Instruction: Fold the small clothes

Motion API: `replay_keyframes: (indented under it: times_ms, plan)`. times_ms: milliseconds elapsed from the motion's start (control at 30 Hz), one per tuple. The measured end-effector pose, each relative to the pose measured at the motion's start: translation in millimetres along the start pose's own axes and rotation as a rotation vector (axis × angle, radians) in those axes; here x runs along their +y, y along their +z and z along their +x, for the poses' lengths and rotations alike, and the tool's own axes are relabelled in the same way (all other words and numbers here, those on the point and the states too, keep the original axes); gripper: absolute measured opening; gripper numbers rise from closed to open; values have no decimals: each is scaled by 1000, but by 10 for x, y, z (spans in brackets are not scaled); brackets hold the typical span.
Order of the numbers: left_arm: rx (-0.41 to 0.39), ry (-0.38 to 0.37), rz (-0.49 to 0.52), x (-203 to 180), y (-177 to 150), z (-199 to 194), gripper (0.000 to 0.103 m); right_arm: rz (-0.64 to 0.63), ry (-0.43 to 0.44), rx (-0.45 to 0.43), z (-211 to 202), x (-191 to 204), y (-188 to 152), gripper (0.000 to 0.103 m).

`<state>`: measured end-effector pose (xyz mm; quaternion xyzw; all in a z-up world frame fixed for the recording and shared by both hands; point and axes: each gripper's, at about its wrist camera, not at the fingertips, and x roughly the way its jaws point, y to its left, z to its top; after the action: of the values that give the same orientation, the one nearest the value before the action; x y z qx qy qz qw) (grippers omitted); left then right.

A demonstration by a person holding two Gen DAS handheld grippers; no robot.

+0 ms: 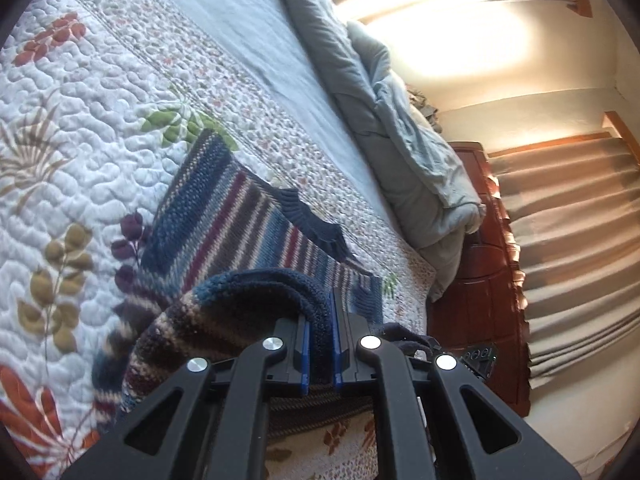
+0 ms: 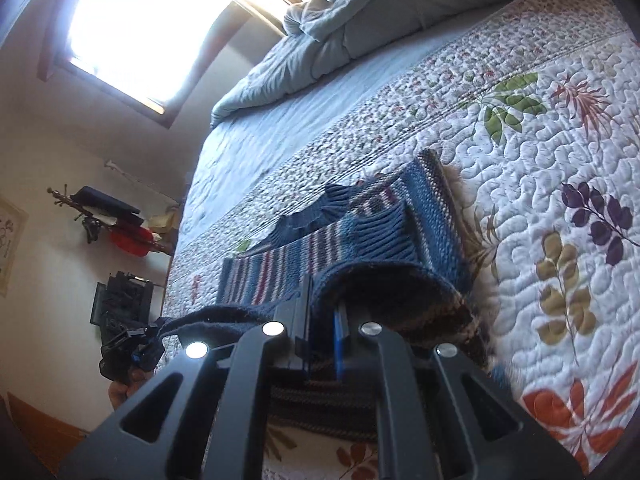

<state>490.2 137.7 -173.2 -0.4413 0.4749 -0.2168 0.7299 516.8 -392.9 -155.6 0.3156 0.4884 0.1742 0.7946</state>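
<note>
While both grippers carry the lifted hem over the rest of the garment, these are the concerns:

Grip, left: the left gripper (image 1: 320, 344) has its blue pads clamped on a fold of the striped knit sweater (image 1: 224, 216).
Grip, right: the right gripper (image 2: 322, 328) is likewise pinched shut on the same dark hem.
Sweater position: its upper part, navy collar (image 1: 312, 220) included, lies flat on the floral quilt (image 1: 80, 128); the held hem arches above it.
Risk, uneven fold: if one hand travels further toward the collar than the other, the hem would probably land skewed.
Risk, slip: the thick, loose knit could creep out of either pinch, or stretch if the hands pull apart.
Risk, dragging: the lower layer may slide on the quilt and bunch.
Beyond the sweater: a rumpled grey duvet (image 1: 404, 136) lies well past the collar, clear of the fold.
Off the quilt: a window (image 2: 132, 28), curtains (image 1: 572, 216) and a wall coat rack (image 2: 112, 220), none obstructing.
On the quilt: nothing else near the sweater.
</note>
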Motion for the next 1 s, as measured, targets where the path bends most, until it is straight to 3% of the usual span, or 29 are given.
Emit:
replay_keyframes:
  times_ms: [333,467,500,700,833,1000]
  plan:
    - [59,125,-60,373,368,609,9,58,-65,73,611,-408,216,7]
    - [84,130,-77,466,381,700,16,71,-43,107,708,-482,225,18]
    - [81,126,-71,457,376,685,23,66,-37,112,699,-472,228,21]
    - [-11,165,84,112,362,394,52,-33,-17,71,392,-299,333,43]
    - [-6,239,203,-23,431,363,52,-73,-40,83,391,-348,428,43]
    - [83,321,300,17,500,600,53,-112,-67,139,663,-405,513,43]
